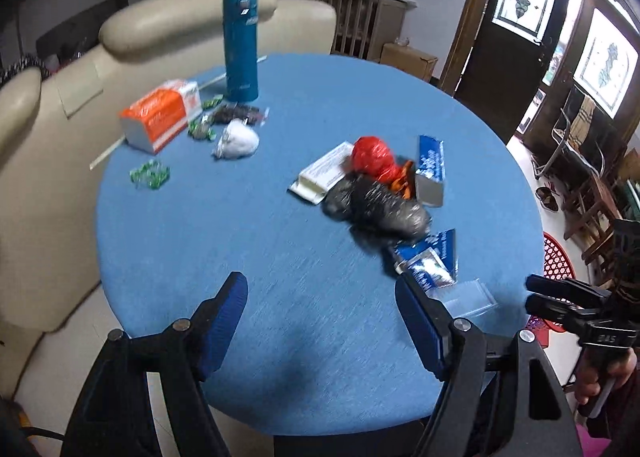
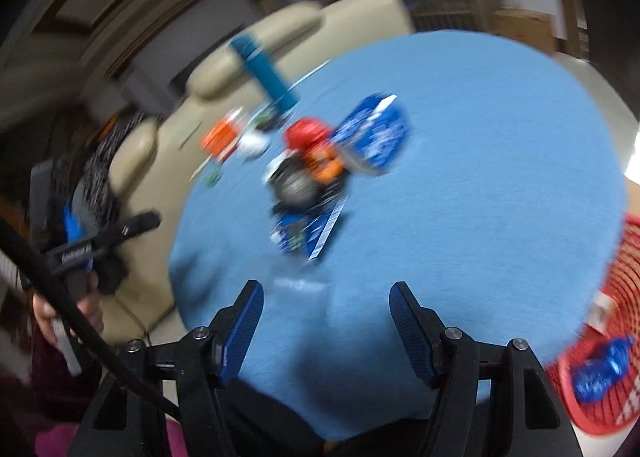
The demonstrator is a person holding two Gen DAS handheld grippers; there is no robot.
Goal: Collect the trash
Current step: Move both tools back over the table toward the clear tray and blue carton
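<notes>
Wrappers (image 1: 150, 174), three green; one bottle (image 1: 241, 47).

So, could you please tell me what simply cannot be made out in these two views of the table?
- Print on the blue wrappers: too small in the left wrist view, smeared by motion blur in the right.
- Contents of the black bag: hidden by its own opaque plastic.
- Red basket: cut off by the right wrist frame's edge and blurred; only one blue wrapper shows inside.
- Green scraps: too small and blurred to identify.
</notes>
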